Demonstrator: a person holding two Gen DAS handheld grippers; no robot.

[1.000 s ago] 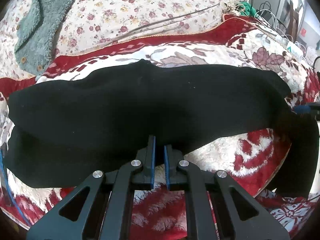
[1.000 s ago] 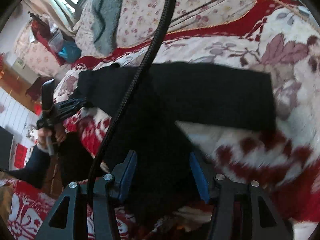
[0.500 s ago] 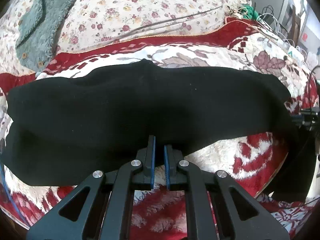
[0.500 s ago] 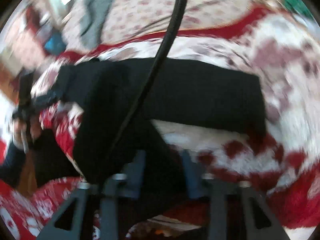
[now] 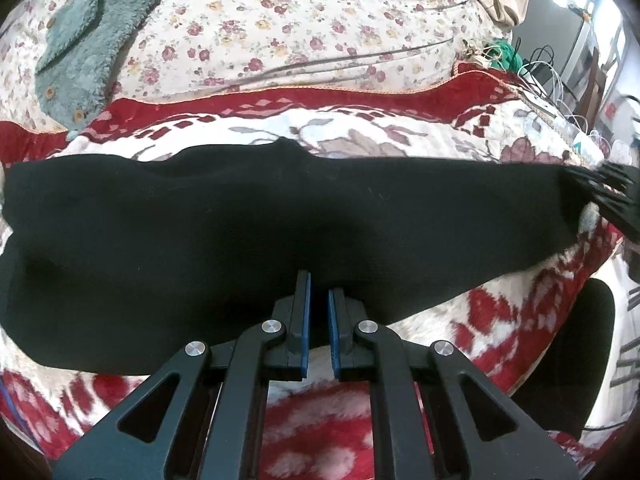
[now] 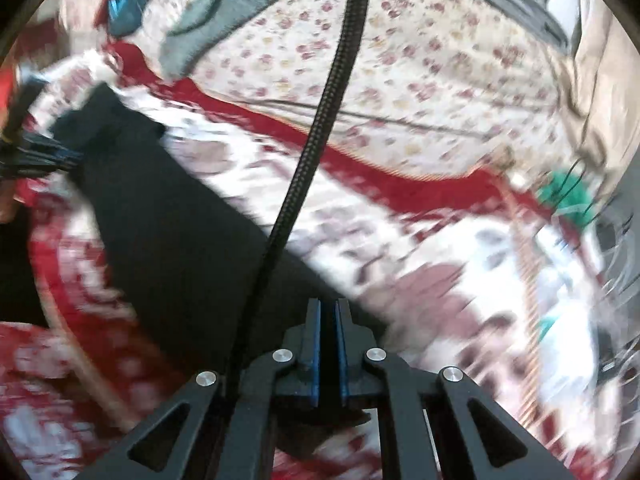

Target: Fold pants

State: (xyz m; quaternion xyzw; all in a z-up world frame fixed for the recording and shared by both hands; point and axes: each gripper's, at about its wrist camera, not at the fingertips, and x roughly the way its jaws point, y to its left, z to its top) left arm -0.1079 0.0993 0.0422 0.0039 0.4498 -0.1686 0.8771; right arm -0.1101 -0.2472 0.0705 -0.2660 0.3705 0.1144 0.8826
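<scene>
Pants: one black pair, stretched left to right across the red-and-white blanket on your bed.
Left gripper: clenched on the pants' near edge.
Right gripper: just closed, clamped on black cloth at the right end.
Grippers: two.
Far side: one grey-green fleece garment, one floral quilt.
</scene>
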